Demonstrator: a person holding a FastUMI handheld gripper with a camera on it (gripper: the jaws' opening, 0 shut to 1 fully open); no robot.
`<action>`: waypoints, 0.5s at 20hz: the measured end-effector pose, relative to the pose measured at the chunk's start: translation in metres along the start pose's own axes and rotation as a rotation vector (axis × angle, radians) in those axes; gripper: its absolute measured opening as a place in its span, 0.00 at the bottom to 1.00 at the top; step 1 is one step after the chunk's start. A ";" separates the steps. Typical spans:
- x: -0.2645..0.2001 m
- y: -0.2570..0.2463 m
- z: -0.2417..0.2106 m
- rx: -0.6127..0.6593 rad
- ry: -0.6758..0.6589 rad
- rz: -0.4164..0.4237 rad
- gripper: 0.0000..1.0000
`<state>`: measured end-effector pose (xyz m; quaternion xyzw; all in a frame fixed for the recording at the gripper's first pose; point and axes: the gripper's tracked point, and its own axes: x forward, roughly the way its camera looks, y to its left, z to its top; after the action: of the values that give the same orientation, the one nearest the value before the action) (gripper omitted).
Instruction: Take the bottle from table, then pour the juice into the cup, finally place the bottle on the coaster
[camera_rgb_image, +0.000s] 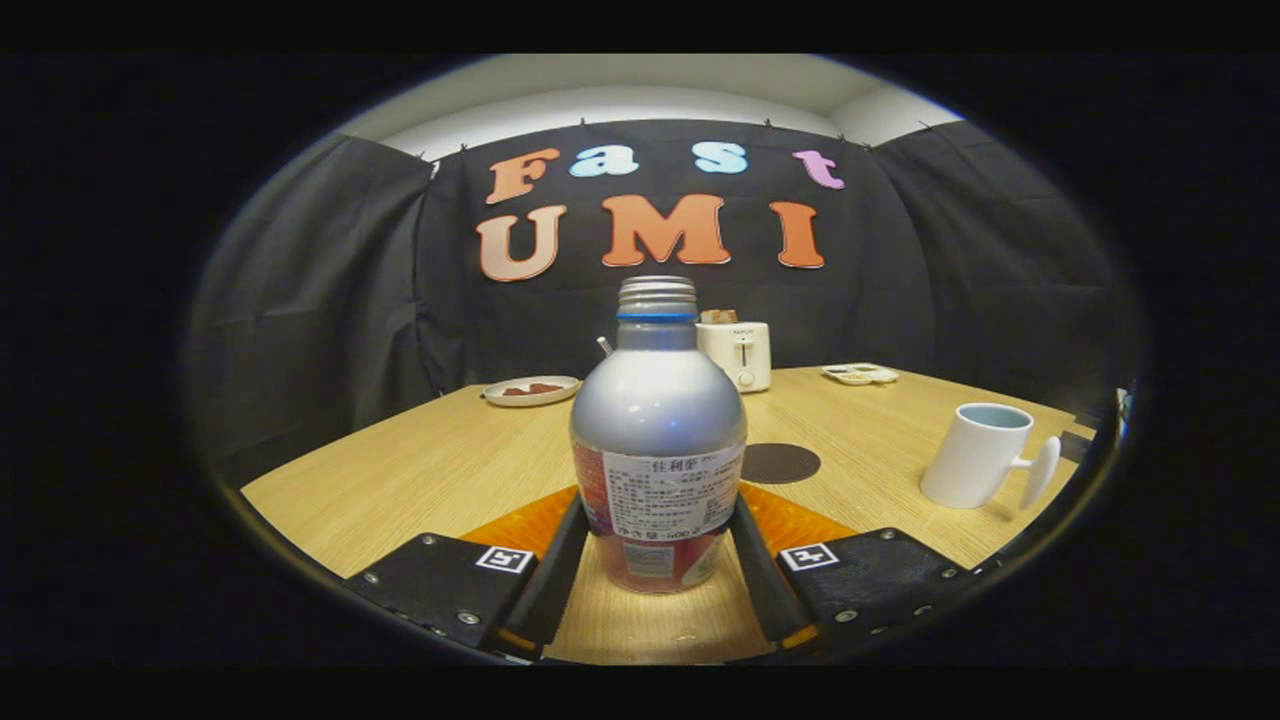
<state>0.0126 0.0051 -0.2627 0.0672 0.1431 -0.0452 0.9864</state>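
Your tool (655, 545) grips the upright juice bottle (658, 440); the white cup (978, 455) stands ahead to its right.

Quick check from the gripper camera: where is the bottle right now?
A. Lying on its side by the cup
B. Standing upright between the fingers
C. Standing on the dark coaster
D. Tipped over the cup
B: the bottle stands upright on the table, between the fingers of the gripper, which touch its lower sides.
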 end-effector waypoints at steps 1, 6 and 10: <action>0.002 0.002 0.003 0.025 0.000 0.011 0.74; 0.015 0.000 0.025 0.194 -0.003 0.035 0.74; 0.025 -0.003 0.043 0.429 -0.029 0.068 0.73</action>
<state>0.0485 -0.0056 -0.2291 0.2799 0.1137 -0.0422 0.9523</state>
